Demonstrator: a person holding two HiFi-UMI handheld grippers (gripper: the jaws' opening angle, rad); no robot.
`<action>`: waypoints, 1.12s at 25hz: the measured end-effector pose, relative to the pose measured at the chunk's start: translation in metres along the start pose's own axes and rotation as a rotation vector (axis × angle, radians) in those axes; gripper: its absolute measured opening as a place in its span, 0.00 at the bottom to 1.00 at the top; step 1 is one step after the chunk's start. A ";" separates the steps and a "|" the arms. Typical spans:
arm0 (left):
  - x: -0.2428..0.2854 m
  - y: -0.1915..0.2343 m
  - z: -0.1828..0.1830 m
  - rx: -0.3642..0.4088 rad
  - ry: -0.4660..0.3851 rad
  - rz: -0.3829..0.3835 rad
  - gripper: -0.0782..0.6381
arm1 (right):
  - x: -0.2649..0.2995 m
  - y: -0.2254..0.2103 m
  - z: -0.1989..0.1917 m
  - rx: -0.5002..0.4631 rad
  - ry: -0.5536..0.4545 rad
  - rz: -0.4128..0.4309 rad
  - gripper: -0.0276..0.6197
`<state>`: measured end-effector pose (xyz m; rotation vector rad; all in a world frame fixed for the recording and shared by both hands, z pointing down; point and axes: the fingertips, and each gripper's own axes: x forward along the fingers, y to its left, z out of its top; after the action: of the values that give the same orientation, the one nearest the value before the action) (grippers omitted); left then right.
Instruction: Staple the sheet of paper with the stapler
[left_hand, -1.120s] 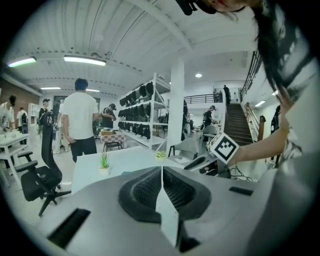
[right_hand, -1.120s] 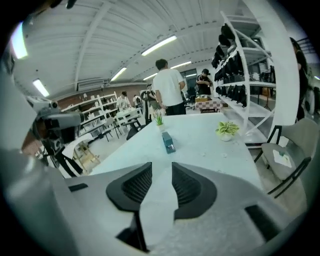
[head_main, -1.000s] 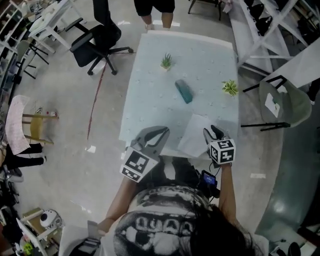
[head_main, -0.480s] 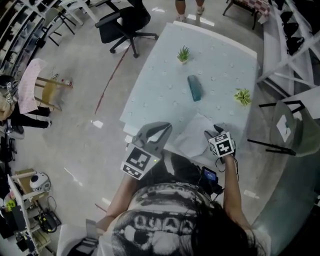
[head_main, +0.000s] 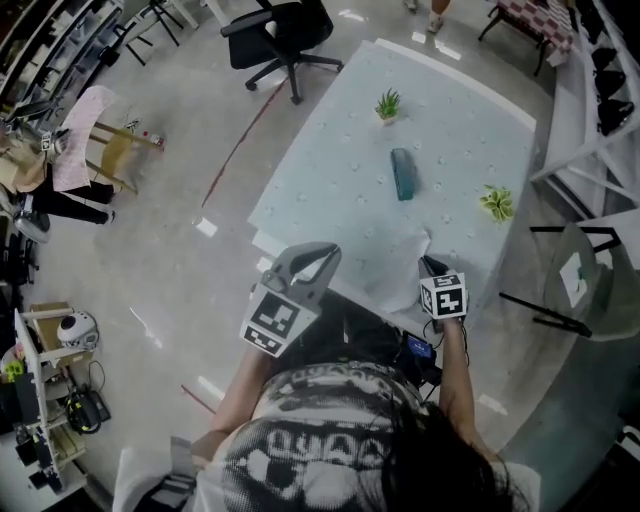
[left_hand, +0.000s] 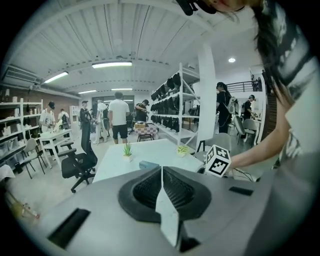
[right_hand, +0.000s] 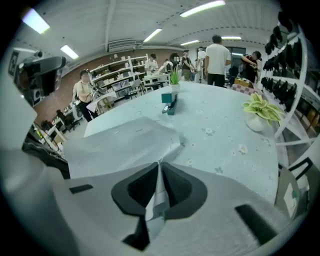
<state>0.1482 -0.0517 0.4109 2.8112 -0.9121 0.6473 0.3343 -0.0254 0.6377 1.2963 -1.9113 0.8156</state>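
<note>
Right gripper (right_hand: 159, 170): jaws have just been closing and now pinch the near edge of the sheet of paper (right_hand: 125, 140); rest of sheet lies on tabletop (right_hand: 225, 125).
Left gripper (left_hand: 161, 172): jaws pressed together, nothing btwn them; by tabletop's near left edge.
Stapler (head_main: 403, 173): teal, mid-tabletop, beyond the sheet, well apart from both grippers.
Other: potted plant (head_main: 387, 103) at far side, second potted plant (head_main: 496, 202) at right.

a pale table (head_main: 320, 200) is set with a teal stapler (head_main: 402, 174), a far plant (head_main: 387, 104), a right-hand plant (head_main: 496, 203) and a sheet of paper (head_main: 395, 262) at the near edge.
</note>
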 end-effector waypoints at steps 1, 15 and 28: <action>-0.001 0.000 0.002 0.004 -0.001 0.003 0.12 | -0.001 -0.001 0.000 0.050 -0.002 0.003 0.09; 0.001 0.017 0.002 0.047 0.003 -0.058 0.12 | 0.008 -0.033 0.036 0.401 0.073 -0.168 0.09; -0.006 0.065 0.000 0.033 -0.069 -0.129 0.12 | 0.034 -0.048 0.055 0.510 0.245 -0.270 0.09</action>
<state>0.1060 -0.1017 0.4073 2.9081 -0.7290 0.5564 0.3597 -0.1019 0.6391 1.6195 -1.3428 1.3015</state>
